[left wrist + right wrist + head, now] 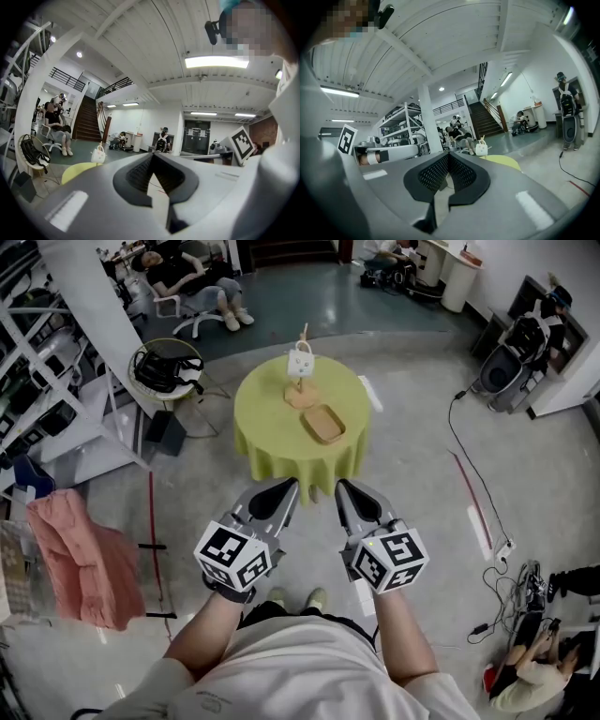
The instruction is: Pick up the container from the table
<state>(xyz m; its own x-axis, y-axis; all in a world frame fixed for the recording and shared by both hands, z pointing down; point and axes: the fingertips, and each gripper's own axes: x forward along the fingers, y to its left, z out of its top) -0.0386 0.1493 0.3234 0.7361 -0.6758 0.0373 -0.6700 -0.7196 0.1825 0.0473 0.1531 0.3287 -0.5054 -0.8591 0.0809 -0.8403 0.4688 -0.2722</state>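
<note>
A round table [272,437] draped in yellow-green cloth stands ahead of me in the head view. On it lies a shallow wooden container [323,423], and behind that a small white bag [300,362] hangs on a wooden stand. My left gripper [286,486] and right gripper [345,487] are held side by side near my body, short of the table, both shut and empty. The left gripper view shows its jaws [152,154] closed, with the bag [98,153] and table [82,171] far off. In the right gripper view the closed jaws [448,154] point towards the bag [481,149].
A round chair with dark gear [164,367] stands left of the table. A pink cloth [84,559] hangs at the near left by white shelving. Cables [469,474] run over the floor on the right. People sit at the back [197,277] and lower right [534,671].
</note>
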